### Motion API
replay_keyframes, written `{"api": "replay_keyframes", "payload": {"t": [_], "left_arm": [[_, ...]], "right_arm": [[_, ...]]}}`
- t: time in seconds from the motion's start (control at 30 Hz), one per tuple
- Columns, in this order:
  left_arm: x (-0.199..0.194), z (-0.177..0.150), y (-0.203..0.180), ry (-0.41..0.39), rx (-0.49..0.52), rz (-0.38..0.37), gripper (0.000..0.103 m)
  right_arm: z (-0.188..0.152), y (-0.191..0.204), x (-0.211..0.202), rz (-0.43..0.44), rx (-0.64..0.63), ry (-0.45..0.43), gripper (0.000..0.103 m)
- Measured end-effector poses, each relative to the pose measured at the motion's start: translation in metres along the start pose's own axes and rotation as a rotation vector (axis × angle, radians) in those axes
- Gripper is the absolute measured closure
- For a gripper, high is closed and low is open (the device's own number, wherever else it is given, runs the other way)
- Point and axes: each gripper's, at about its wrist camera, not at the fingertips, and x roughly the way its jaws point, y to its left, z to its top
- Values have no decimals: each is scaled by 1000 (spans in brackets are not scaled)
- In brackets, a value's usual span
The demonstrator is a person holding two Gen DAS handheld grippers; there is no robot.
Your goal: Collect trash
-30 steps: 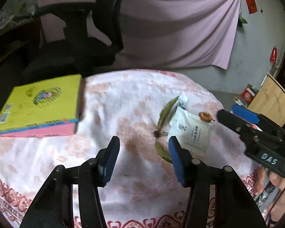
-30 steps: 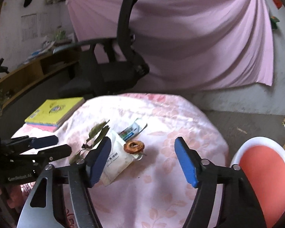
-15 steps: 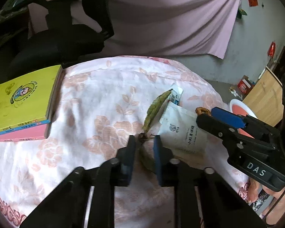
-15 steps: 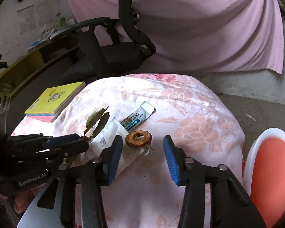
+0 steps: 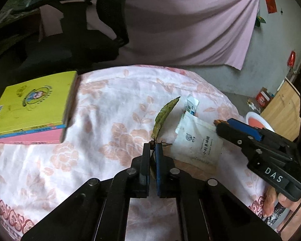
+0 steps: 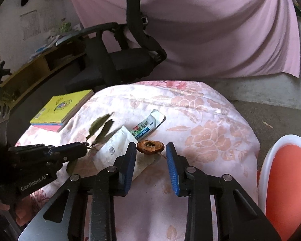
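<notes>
Trash lies on a table under a pink floral cloth [image 5: 114, 108]. My left gripper [image 5: 153, 147] is shut on the stem of a green leafy twig [image 5: 164, 114]; the twig also shows in the right wrist view [image 6: 99, 126], lifted a little off the cloth. My right gripper [image 6: 151, 150] is open around a brown dried fruit ring [image 6: 150, 146]. A white paper packet [image 5: 198, 140] lies under the ring [image 6: 118, 144]. A small toothpaste box [image 6: 148, 125] lies behind the ring.
A stack of yellow and pink books [image 5: 30, 106] lies at the table's left. A black office chair [image 6: 128, 56] stands behind the table. A white and orange bin [image 6: 285, 172] stands on the floor at the right.
My left gripper has closed fully on the twig stem and raised the leaves. My right gripper has moved forward and narrowed around the dried fruit ring.
</notes>
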Motion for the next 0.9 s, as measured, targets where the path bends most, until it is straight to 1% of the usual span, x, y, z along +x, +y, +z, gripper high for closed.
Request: {"api": "replay_keyframes", "payload": {"t": [0.17,0.23,0.3,0.43,0.5,0.57,0.7,0.73,0.8,0.9], "left_arm": [[-14,-3,2,-47,-7,36,101],[-22,-5,1,-82,-2,51,101],[-30,-8,-3,-115,7,57,101],[-38,-11,-14,-153,28,64,101],[-39,-12,-18,-150,30,67,101],[-36,-12,-19,-130,27,79,101],[-28,-13,-15,-72,0,95,101],[-27,-14,-13,-63,-7,97,101],[-24,-15,-10,-49,-22,95,101],[-23,-16,-7,-40,-36,85,101]], "right_arm": [[-2,-3,-10,-3,8,-32,75],[-3,-2,-16,-10,4,-54,75],[-5,-2,-23,-13,-3,-79,79],[-8,-2,-31,-11,-9,-105,81],[-9,-3,-31,-7,-2,-103,82],[-9,-5,-30,0,11,-93,82],[-11,-12,-21,14,46,-26,80],[-11,-14,-19,22,52,-14,79],[-12,-15,-17,29,63,9,68],[-14,-15,-11,24,66,48,67]]}}
